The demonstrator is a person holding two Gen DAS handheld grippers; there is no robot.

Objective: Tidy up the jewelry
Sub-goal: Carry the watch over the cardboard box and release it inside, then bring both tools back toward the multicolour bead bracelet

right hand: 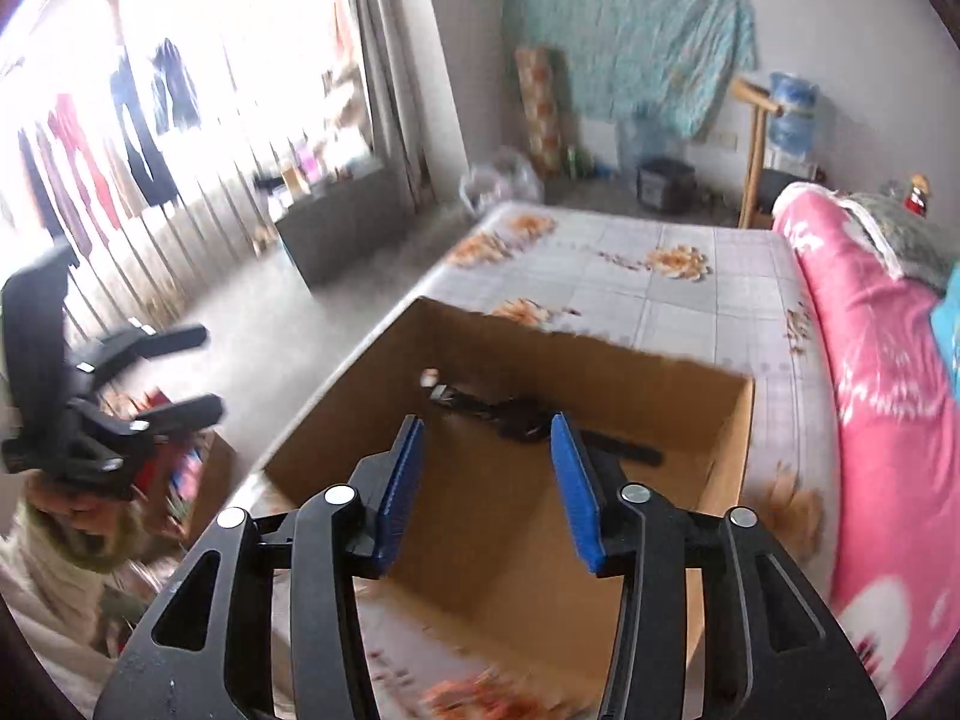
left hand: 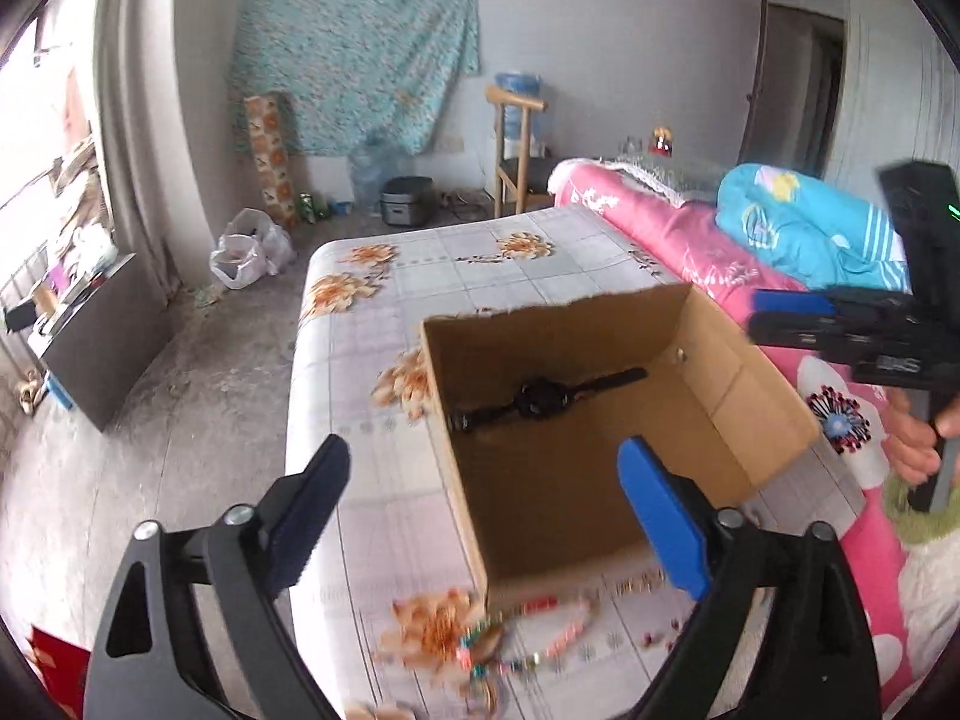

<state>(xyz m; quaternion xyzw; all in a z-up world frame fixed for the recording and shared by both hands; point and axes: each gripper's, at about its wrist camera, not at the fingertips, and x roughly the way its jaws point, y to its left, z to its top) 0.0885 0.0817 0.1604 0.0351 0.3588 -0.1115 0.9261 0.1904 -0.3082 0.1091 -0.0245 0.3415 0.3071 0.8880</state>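
- Presently, the left gripper (left hand: 492, 516) stands above the near edge of the cardboard box (left hand: 600, 480), angled downward toward it. Its jaws are spread wide, with nothing between the blue pads (left hand: 660, 516).
- The right gripper (right hand: 489, 480) is likewise angled down over the cardboard box (right hand: 498, 540). Its jaws stand partly apart; the pads touch nothing and carry nothing.
- The right gripper (left hand: 780, 315) is also visible at the right edge of the left wrist view, grasped by a hand (left hand: 918, 432). The left gripper (right hand: 180, 372) appears at the left edge of the right wrist view, well apart from the box.
- The box is open-topped and rests on a bedsheet (left hand: 360, 360) printed with grey squares and orange flowers.
- A black wristwatch (left hand: 540, 399) lies flat on the box floor, toward the far wall, with its strap extended in both directions. In the right wrist view the wristwatch (right hand: 522, 420) lies beyond the pads, with no contact.
- Beaded jewelry (left hand: 540, 642) lies on the sheet outside the box, just beside its near wall. The pieces are blurred; individual items cannot be told apart.
- A pink quilt (left hand: 690, 240) runs along the right side of the bed, with a blue blanket (left hand: 798, 222) on top of it.
- A teal cloth (left hand: 360, 54) hangs on the far wall. A white plastic bag (left hand: 246, 252) sits on the floor beside the bed.
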